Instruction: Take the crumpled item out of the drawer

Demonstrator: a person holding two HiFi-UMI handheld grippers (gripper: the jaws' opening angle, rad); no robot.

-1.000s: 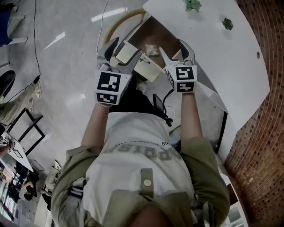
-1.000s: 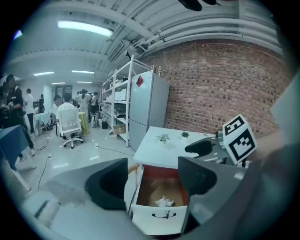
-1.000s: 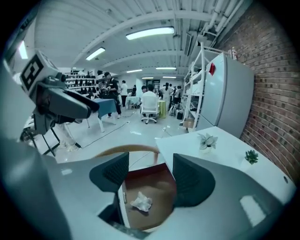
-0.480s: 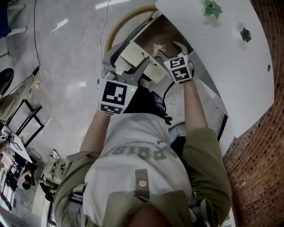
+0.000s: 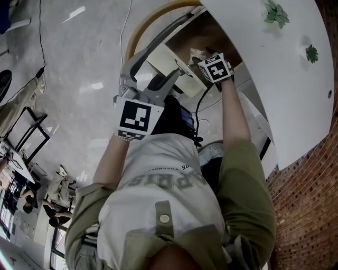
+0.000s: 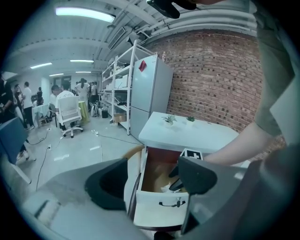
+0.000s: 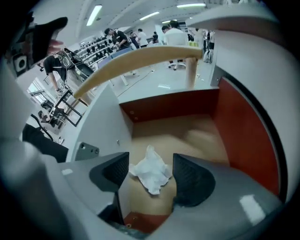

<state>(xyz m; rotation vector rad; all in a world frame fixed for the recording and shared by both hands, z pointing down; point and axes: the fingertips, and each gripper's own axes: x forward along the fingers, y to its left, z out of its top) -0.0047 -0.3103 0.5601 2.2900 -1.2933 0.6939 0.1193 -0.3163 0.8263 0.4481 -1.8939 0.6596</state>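
The drawer (image 7: 187, 133) stands pulled out under the white table; it has a wooden floor, red-brown walls and a white front (image 6: 161, 206). A crumpled white paper (image 7: 151, 174) lies on its floor near the front. My right gripper (image 7: 151, 177) is down inside the drawer, open, one pad on each side of the paper. In the head view the right gripper (image 5: 207, 57) reaches into the drawer (image 5: 185, 42), and the paper (image 5: 197, 52) barely shows. My left gripper (image 5: 161, 66) hangs open in front of the drawer, holding nothing. The left gripper view shows the paper (image 6: 165, 188).
A white tabletop (image 5: 274, 68) with two small green plants (image 5: 277, 13) overhangs the drawer. A curved wooden chair back (image 5: 142, 26) stands just beyond the drawer. A brick wall (image 5: 311, 200) runs on the right. Shelves, a fridge (image 6: 147, 93) and people are farther off.
My right gripper has moved forward and down into the drawer, over the paper. The left gripper has stayed back in front of the drawer. Both remain open.
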